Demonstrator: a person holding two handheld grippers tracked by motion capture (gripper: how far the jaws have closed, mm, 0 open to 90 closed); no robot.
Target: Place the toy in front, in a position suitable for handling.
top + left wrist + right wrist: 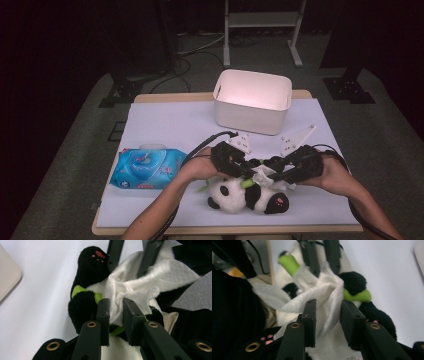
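Observation:
A black-and-white panda plush with green trim lies on its back near the table's front edge. Over its belly is a crumpled white wipe. My left gripper comes in from the left. In the left gripper view its pads pinch a bunched fold of the wipe, so the left gripper is shut on it. My right gripper faces it from the right. In the right gripper view the right gripper stands open, with a loose strip of wipe hanging between the jaws above the plush.
A white plastic bin stands at the back of the white table cover. A blue pack of wet wipes lies at the left. Both forearms come in from the bottom edge, and cables trail from the grippers.

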